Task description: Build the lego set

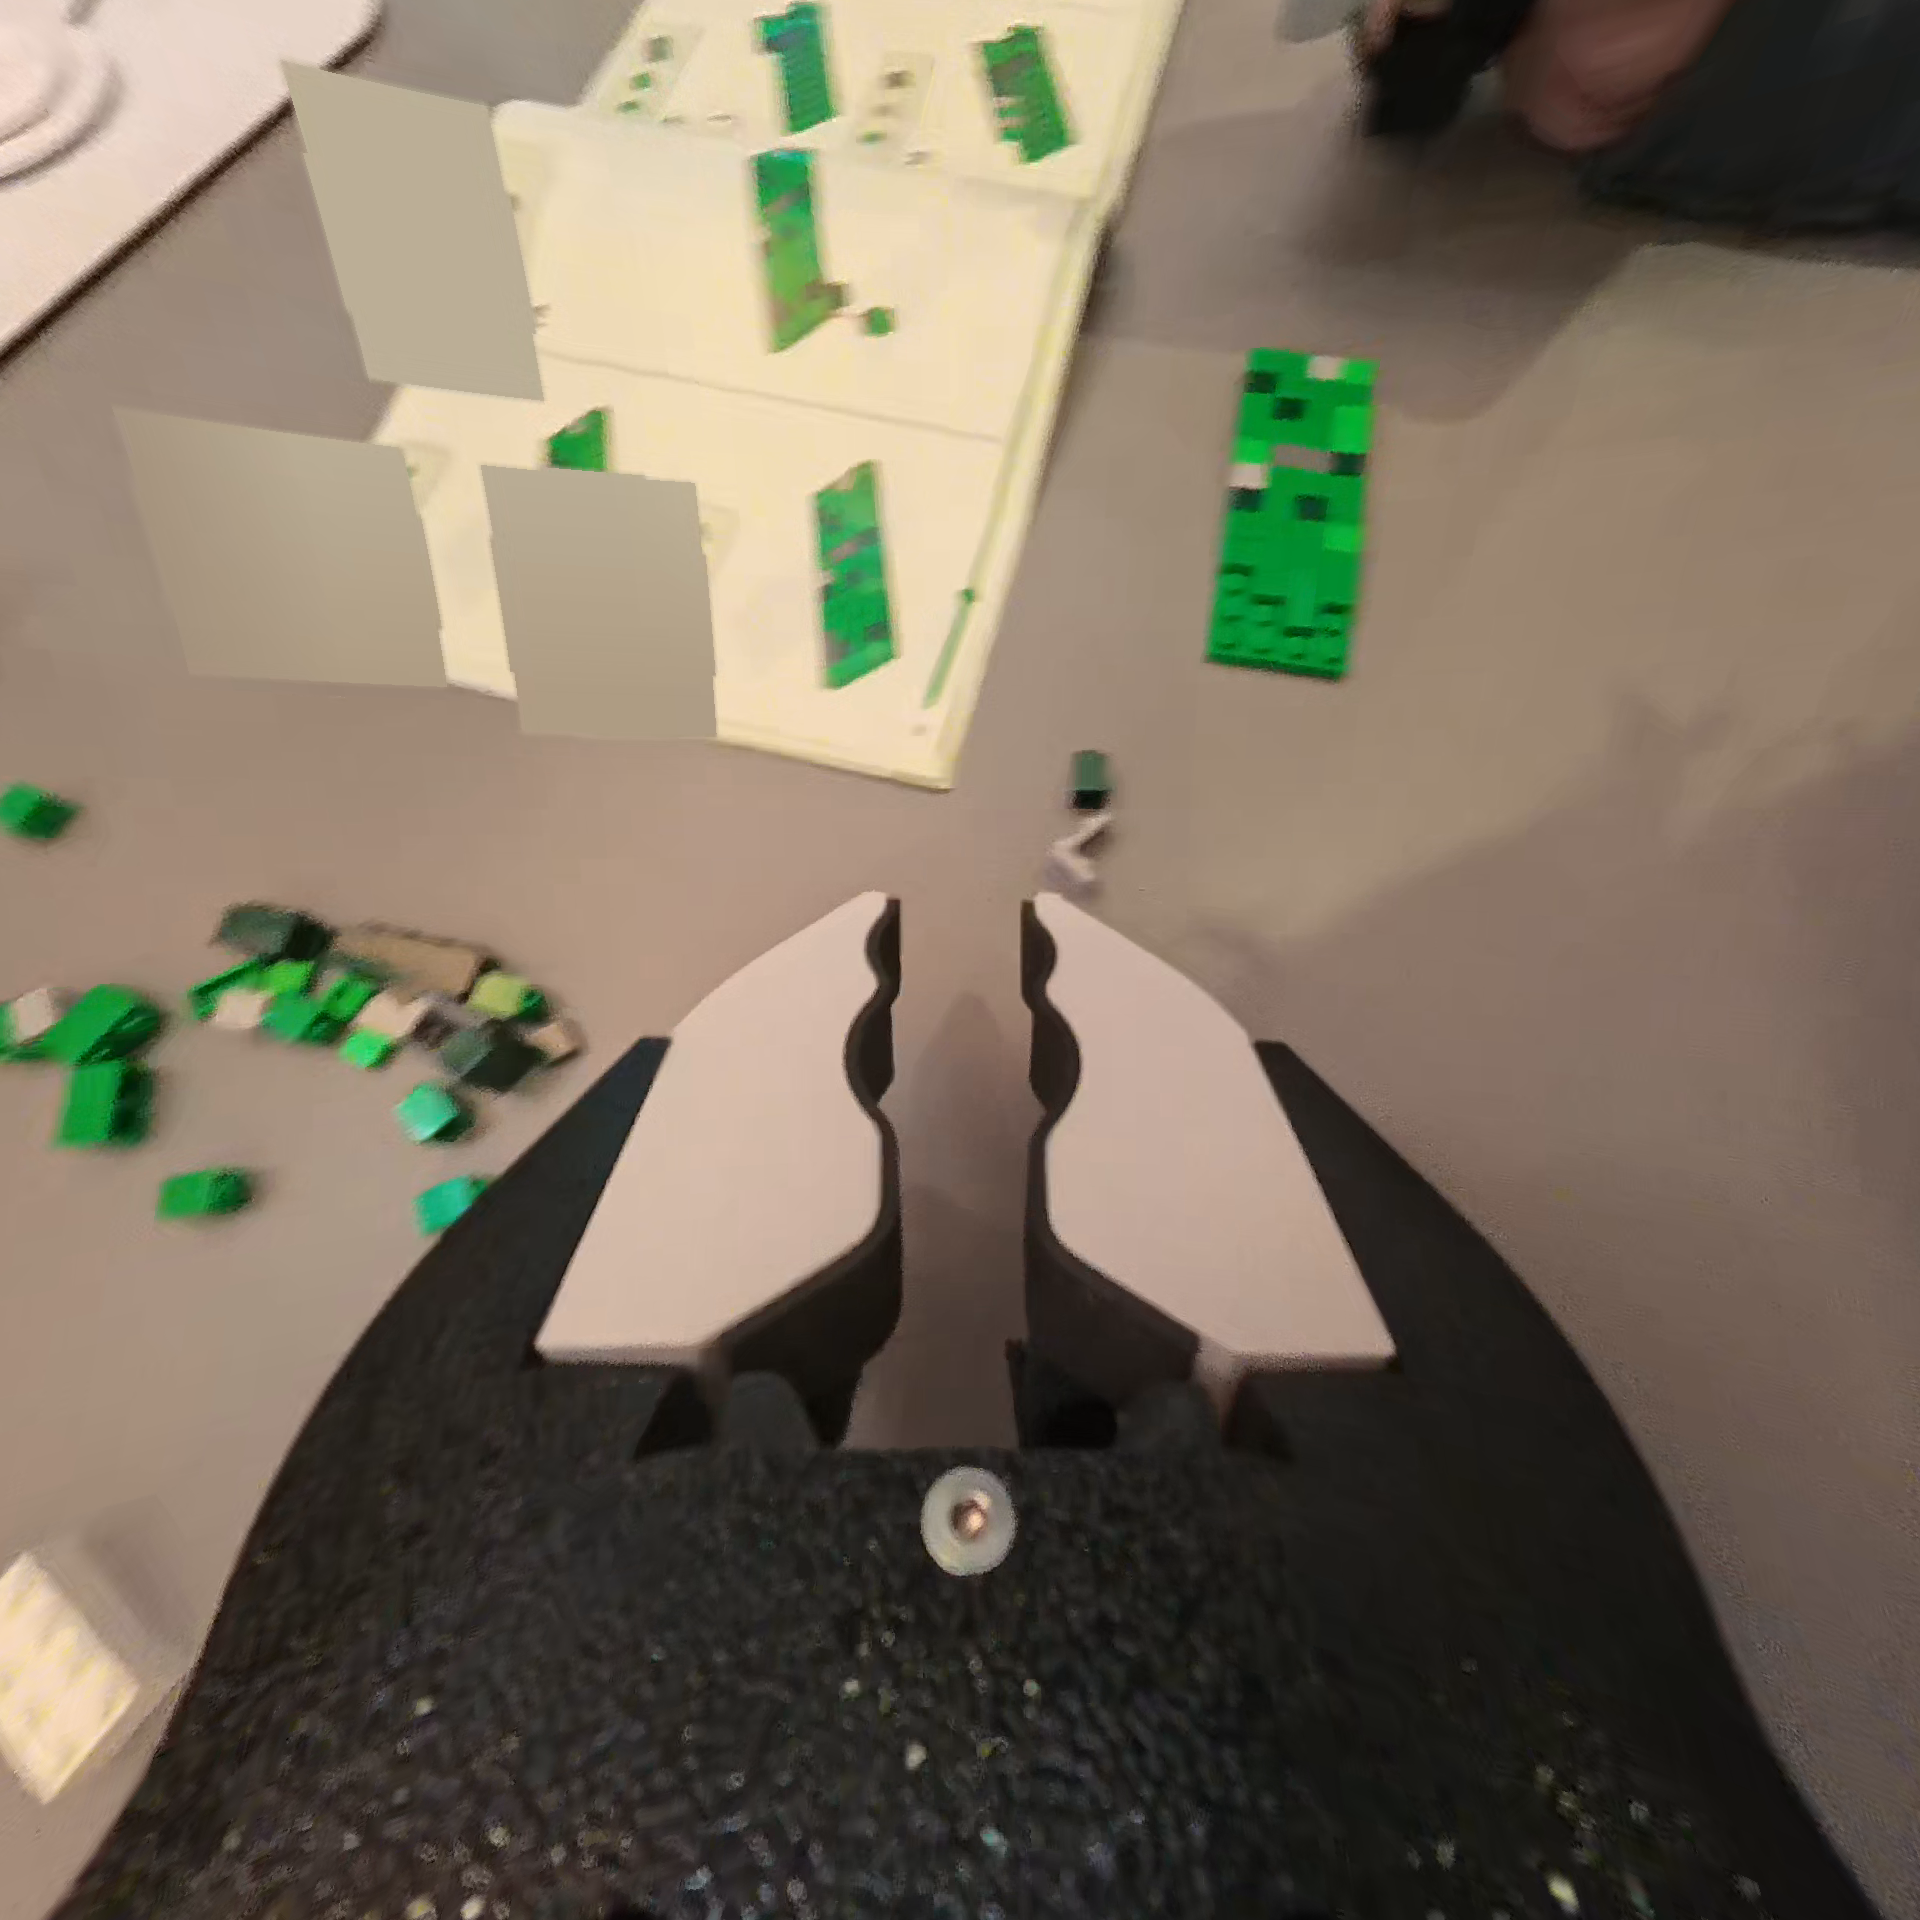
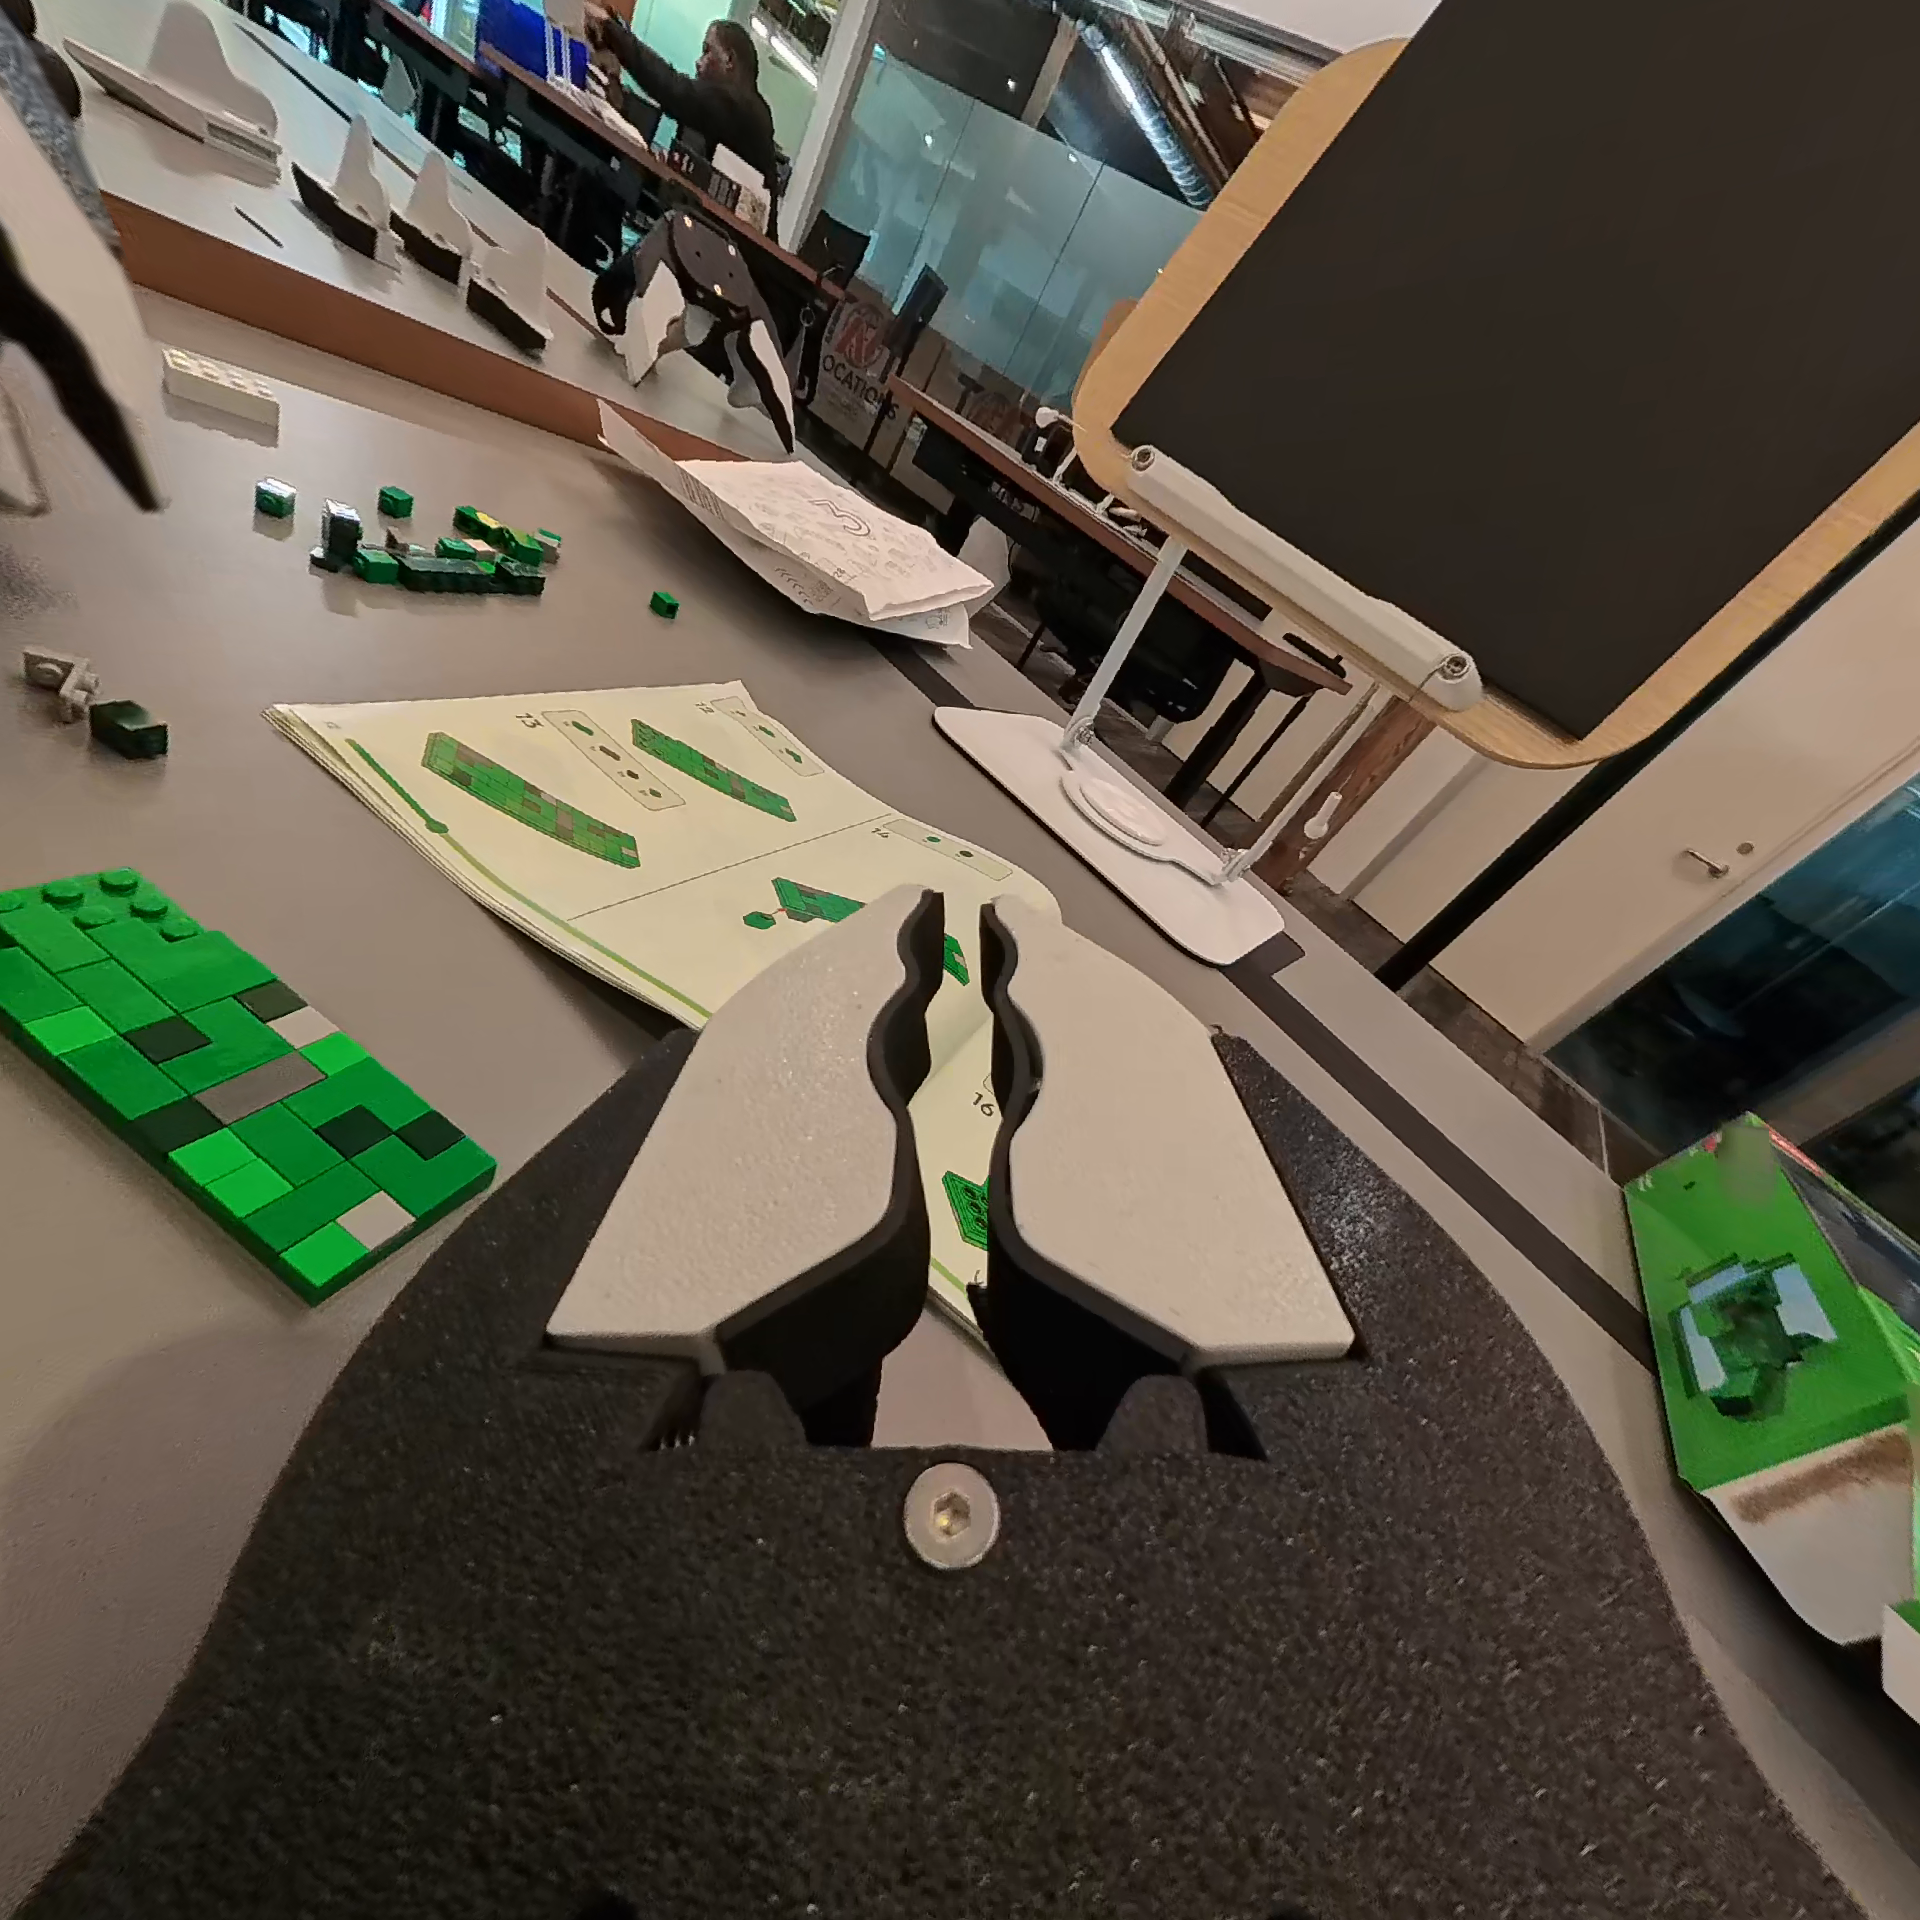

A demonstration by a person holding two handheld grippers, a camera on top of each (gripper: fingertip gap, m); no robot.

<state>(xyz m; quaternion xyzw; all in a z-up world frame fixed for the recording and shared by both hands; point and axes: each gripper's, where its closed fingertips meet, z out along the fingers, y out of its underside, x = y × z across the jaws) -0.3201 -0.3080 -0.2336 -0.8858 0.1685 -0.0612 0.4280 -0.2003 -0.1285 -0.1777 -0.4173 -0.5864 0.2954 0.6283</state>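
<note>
The left gripper [image 1: 961, 914] hovers spread and empty; the green plate assembly [image 1: 1291, 516] lies ahead to its right, loose bricks [image 1: 343, 1003] to its left. The right gripper [image 2: 961, 920], slightly parted, holds nothing above the instruction booklet [image 2: 582, 800].

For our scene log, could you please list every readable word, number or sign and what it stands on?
I cannot quote writing; these carry it:
Instruction booklet: step numbers beside the diagrams.
White paper bag: one large mark, small print.
Green box: print blurred.
Glass wall: a sign, partly hidden.
Left wrist view: all blurred.
</note>
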